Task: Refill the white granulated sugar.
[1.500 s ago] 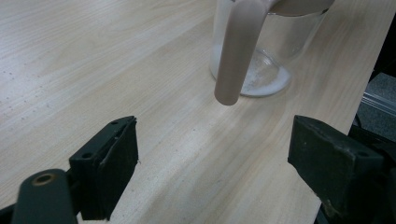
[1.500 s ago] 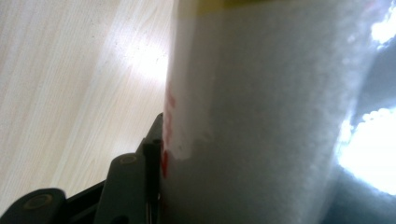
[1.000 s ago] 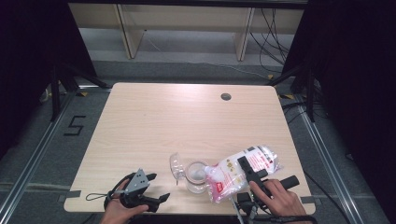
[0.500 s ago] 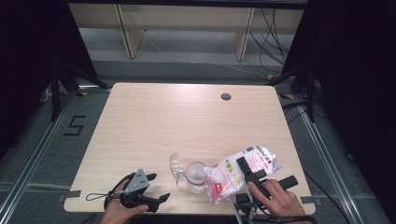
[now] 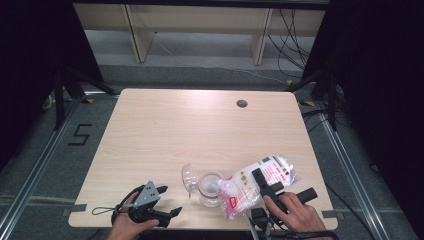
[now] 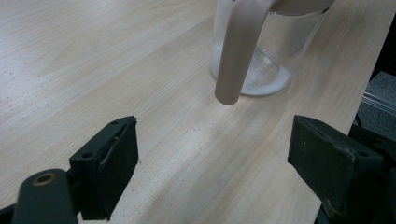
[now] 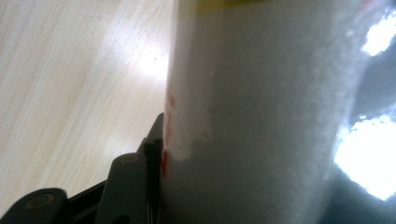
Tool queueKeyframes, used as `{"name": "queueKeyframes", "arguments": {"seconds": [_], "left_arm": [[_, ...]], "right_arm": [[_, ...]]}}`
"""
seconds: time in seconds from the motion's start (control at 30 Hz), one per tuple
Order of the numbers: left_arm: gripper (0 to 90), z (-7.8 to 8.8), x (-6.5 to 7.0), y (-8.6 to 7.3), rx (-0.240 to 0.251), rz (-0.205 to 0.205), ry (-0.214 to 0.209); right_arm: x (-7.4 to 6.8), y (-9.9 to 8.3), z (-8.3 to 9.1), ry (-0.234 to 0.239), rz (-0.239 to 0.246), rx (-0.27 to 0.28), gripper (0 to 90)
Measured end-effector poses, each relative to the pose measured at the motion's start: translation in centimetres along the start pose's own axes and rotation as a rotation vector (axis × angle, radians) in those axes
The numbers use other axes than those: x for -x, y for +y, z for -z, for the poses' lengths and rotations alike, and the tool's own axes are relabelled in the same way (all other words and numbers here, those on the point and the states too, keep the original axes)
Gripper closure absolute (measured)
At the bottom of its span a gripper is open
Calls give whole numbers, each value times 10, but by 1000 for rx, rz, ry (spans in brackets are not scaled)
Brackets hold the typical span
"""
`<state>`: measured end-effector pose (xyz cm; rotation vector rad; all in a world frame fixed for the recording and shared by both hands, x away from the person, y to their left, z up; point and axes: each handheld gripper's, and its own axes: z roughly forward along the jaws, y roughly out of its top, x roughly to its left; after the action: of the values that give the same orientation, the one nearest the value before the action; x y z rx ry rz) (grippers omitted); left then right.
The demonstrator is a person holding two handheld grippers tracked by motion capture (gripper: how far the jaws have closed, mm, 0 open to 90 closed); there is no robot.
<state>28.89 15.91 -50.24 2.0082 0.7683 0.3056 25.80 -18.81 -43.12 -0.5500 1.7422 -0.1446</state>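
We have the right hand-held gripper (image 5: 264,181) clamped on the bag of white granules (image 5: 260,181), jaws part-way closed with the bag filling the gap; in the right gripper view the pad (image 7: 152,168) sits flat against the plastic. The bag is tipped leftward with its low end over the mouth of the glass jar (image 5: 210,189), at the near edge of the worktop (image 5: 200,125), right of centre. We read this as a pour: gripping mid-bag keeps the weight balanced and lets us steer the low end to the rim. A thin layer of white grains already covers the jar's bottom (image 6: 261,79), so filling looks early.

The left hand-held gripper (image 5: 162,202) rests on the worktop at the near-left, jaws spread wide with nothing between them, aimed at the jar, likely on standby to steady it. A clear lid (image 5: 188,176) leans just left of the jar, parked clear of the pour. Risk: the soft bag sags and spills past the rim.
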Motion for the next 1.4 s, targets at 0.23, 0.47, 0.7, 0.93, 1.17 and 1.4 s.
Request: {"name": "queueKeyframes", "arguments": {"seconds": [0.23,0.47,0.7,0.93,1.17,1.4], "left_arm": [[158,0,0,0,-1,0,0],[158,0,0,0,0,1,0],[158,0,0,0,-2,-3,7],[158,0,0,0,-3,-4,7],[158,0,0,0,-3,-6,8],[158,0,0,0,-3,-9,7]], "right_arm": [[0,0,1,-1,-3,-6,527],[1,0,1,0,3,1,532],[1,2,2,2,1,7,539],[3,1,1,-5,16,22,543],[4,3,2,-6,16,25,546],[4,4,3,-5,13,20,548]]}}
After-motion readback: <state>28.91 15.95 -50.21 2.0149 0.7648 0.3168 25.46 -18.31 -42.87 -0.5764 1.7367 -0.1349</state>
